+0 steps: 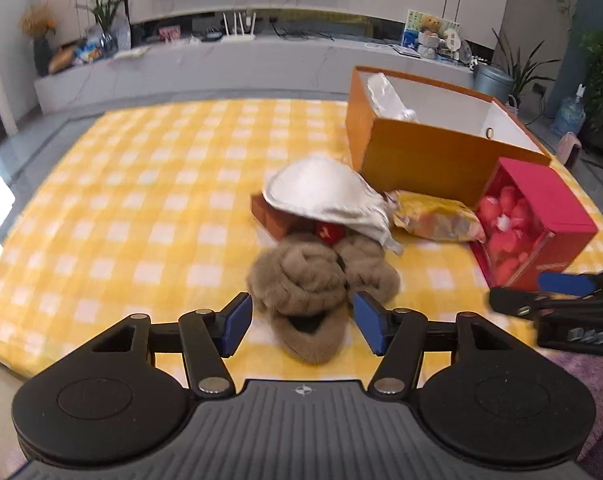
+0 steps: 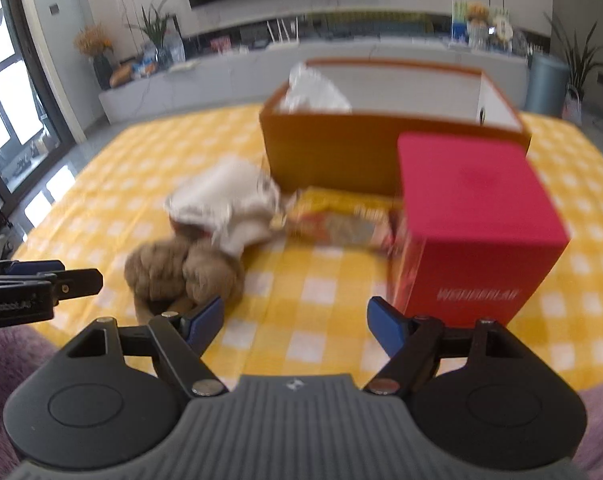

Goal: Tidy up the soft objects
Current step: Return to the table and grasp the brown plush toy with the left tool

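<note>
Fluffy slippers (image 1: 317, 280) sit before your released left gripper (image 1: 301, 322); right gripper (image 2: 295, 326) released too. Close on one, then carry it to the orange box (image 1: 421, 152).

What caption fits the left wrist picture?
Open left gripper faces furry slippers on a yellow checked cloth, orange box behind.

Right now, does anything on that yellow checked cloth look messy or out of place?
Yes. A silvery-white bag lies slumped over a small brick-red box and the brown fluffy slippers, all in one heap. The red box beside it lies tipped on its side.
</note>
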